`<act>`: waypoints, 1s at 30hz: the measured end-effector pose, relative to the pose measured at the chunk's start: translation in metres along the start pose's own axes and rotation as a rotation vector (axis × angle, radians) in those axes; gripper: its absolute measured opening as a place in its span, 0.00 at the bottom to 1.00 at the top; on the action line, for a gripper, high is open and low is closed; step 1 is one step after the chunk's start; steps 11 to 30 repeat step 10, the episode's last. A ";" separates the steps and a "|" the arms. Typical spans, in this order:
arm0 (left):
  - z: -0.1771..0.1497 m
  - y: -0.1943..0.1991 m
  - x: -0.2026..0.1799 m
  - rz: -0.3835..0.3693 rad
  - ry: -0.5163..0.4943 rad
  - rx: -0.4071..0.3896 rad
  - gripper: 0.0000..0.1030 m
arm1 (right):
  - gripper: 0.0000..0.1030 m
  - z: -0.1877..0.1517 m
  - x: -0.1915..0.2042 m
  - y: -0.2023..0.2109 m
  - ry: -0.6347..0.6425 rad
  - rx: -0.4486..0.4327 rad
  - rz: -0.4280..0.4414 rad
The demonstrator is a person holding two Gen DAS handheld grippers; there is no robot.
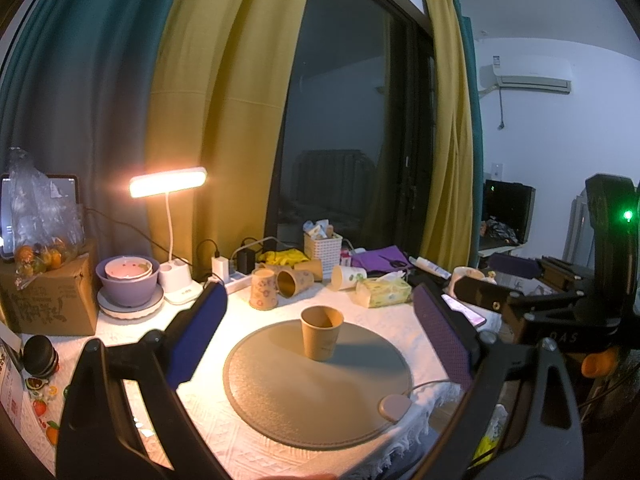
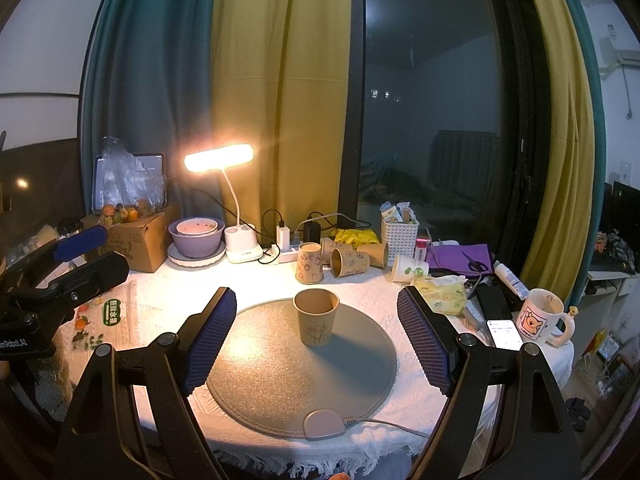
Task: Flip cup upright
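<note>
A brown paper cup (image 1: 321, 332) stands upright, mouth up, on the round grey mat (image 1: 288, 396). It also shows in the right wrist view (image 2: 316, 317) on the mat (image 2: 280, 372). My left gripper (image 1: 320, 328) is open and empty, its blue pads wide apart on either side of the cup, held back from it. My right gripper (image 2: 316, 336) is open and empty, likewise framing the cup from nearer the table's front edge. The right gripper's body (image 1: 532, 304) shows at the right of the left wrist view, and the left gripper's body (image 2: 60, 272) at the left of the right wrist view.
Several paper cups (image 2: 340, 258) stand or lie behind the mat, with a lit desk lamp (image 2: 218, 162), purple bowls (image 2: 196, 236), a power strip, a white basket (image 2: 400, 232), a tissue pack (image 2: 444, 292), a phone (image 2: 504, 332) and a mug (image 2: 540, 316). A cardboard box (image 2: 140, 240) stands at the back left.
</note>
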State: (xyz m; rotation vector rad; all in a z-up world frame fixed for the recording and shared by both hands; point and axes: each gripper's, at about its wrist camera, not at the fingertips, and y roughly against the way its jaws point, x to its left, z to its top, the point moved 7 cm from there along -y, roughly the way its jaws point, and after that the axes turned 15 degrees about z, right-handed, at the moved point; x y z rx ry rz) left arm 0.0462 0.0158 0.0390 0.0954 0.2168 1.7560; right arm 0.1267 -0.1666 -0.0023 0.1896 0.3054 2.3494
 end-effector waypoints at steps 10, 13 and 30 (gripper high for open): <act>-0.002 0.011 -0.007 -0.017 -0.004 -0.022 0.92 | 0.83 0.001 0.000 0.000 0.000 0.000 0.001; -0.002 0.011 -0.007 -0.017 -0.004 -0.022 0.92 | 0.83 0.001 0.000 0.000 0.000 0.000 0.001; -0.002 0.011 -0.007 -0.017 -0.004 -0.022 0.92 | 0.83 0.001 0.000 0.000 0.000 0.000 0.001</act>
